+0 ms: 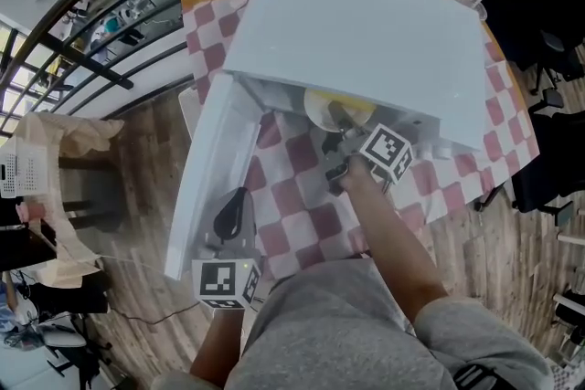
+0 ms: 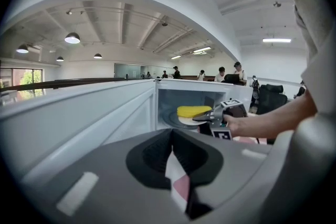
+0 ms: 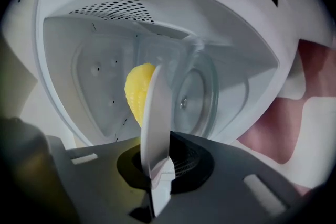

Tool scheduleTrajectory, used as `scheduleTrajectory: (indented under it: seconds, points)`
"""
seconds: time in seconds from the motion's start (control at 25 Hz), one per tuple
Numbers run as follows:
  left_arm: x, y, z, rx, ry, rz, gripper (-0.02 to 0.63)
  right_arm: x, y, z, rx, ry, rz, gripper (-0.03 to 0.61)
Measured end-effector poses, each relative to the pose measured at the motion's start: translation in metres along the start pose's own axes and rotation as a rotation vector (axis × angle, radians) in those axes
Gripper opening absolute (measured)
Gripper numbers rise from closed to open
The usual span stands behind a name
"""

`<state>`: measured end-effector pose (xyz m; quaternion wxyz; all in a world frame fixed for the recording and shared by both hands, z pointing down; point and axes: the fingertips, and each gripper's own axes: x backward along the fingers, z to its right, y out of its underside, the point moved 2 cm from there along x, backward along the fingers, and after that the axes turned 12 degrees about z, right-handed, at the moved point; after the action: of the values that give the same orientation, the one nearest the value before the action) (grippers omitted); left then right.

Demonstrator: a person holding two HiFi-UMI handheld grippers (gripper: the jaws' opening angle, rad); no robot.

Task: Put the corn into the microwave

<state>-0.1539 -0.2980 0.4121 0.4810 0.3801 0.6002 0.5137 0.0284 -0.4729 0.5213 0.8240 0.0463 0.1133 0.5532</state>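
The white microwave (image 1: 366,32) stands on the checkered table with its door (image 1: 206,178) swung open to the left. My right gripper (image 1: 340,134) is shut on the rim of a white plate (image 3: 156,123) and reaches into the oven's mouth. The yellow corn (image 3: 137,93) lies on that plate, just over the glass turntable (image 3: 197,97). From the left gripper view the corn (image 2: 193,110) and the plate (image 2: 189,120) show inside the cavity. My left gripper (image 1: 233,213) sits low beside the open door, shut and holding nothing; its jaws (image 2: 172,139) point toward the cavity.
The red-and-white checkered cloth (image 1: 302,196) covers the table in front of the microwave. A wooden floor (image 1: 137,160) lies left of the table, with a covered chair (image 1: 64,151) there. Black railing (image 1: 91,59) runs along the back left.
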Motion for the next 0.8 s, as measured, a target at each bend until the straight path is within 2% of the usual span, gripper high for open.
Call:
scheduleTrajectory:
  seconds: [0.36, 0.8]
  points:
    - [-0.003, -0.003, 0.005, -0.003, 0.003, 0.011, 0.011, -0.001, 0.004, 0.018, -0.034, 0.108, 0.025, 0.006]
    - [-0.008, -0.007, 0.013, -0.003, 0.023, 0.026, 0.011, -0.005, 0.011, 0.018, 0.016, 0.161, -0.027, 0.024]
